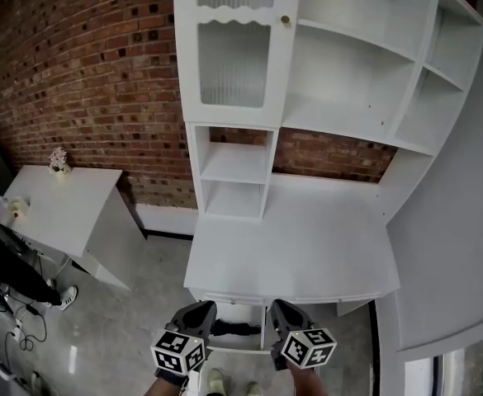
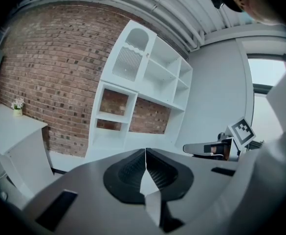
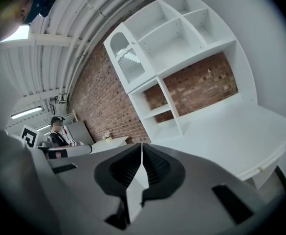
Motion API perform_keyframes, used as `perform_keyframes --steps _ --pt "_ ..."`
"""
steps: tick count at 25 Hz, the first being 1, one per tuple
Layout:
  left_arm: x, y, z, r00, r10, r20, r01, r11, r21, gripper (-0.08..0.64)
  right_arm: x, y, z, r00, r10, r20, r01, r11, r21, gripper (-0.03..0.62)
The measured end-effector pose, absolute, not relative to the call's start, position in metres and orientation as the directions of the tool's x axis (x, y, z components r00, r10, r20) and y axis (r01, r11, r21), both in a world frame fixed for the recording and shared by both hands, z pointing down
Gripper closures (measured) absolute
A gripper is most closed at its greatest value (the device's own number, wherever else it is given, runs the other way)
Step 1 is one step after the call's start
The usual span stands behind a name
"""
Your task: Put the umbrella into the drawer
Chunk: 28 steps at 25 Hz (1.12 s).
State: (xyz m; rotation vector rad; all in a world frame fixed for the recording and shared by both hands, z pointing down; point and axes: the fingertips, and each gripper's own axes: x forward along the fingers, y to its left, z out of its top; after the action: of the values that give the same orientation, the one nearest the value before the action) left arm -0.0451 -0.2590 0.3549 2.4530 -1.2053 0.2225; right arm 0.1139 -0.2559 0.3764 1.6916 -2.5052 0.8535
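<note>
In the head view the white desk (image 1: 291, 246) stands under a white hutch. Below the desk's front edge the drawer (image 1: 238, 350) stands pulled out. A dark, long thing, apparently the folded umbrella (image 1: 239, 329), lies inside it. My left gripper (image 1: 198, 313) and right gripper (image 1: 284, 312) hover side by side above the drawer, one on each side of the umbrella, and touch nothing. In the left gripper view the left gripper (image 2: 145, 154) is shut and empty. In the right gripper view the right gripper (image 3: 142, 153) is shut with nothing between its jaws.
The hutch has open shelves (image 1: 234, 165) and a ribbed glass door (image 1: 234, 60) against a brick wall. A small white table (image 1: 59, 205) with a flower pot (image 1: 58, 161) stands at the left, with cables and shoes on the floor beside it. A person (image 3: 57, 131) stands far off.
</note>
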Motion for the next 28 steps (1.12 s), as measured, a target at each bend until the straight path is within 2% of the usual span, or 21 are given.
perform_keyframes --steps 7,15,28 --pt "-0.043 -0.262 0.288 0.609 -0.756 0.239 -0.792 -0.567 0.225 0.552 0.109 -0.270 0.294 -0.440 -0.873 0.211 -0.888 0.389 -0.244 0.583" --pt "-0.051 -0.251 0.219 0.586 -0.795 0.158 -0.809 -0.559 0.182 0.552 0.113 -0.257 0.223 -0.410 -0.903 0.129 -0.910 0.396 -0.120 0.583" --pt "-0.045 -0.246 0.174 0.592 -0.802 0.078 -0.803 -0.579 0.143 0.552 0.124 -0.240 0.178 -0.381 -0.922 0.062 -0.924 0.377 -0.065 0.584"
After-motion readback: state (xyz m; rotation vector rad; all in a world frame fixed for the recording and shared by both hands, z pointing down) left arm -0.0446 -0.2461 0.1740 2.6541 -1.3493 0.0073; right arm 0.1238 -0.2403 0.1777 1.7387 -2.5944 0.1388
